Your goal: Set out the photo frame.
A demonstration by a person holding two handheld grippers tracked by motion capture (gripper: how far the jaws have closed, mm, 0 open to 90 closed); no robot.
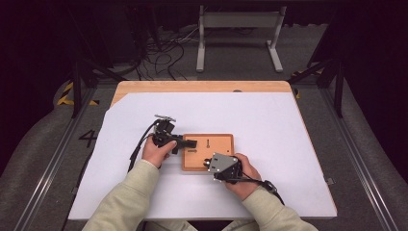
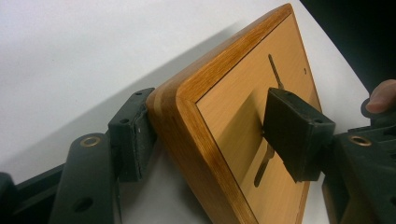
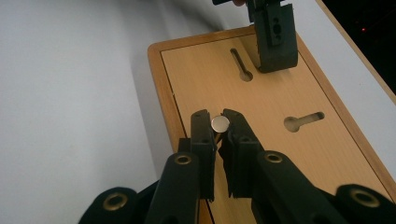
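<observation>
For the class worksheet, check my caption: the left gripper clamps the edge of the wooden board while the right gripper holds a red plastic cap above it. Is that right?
Not quite. The right gripper holds a small silver metal disc, not a red plastic cap, as the right gripper view shows. The rest stands: the left gripper clamps the wooden board by its edge.

wooden board (image 2: 243, 121) cut off at the bottom edge in the left gripper view, its near part hidden by the right gripper (image 1: 222, 166) in the high view, small round silver thing (image 3: 220, 123) too small to tell
</observation>
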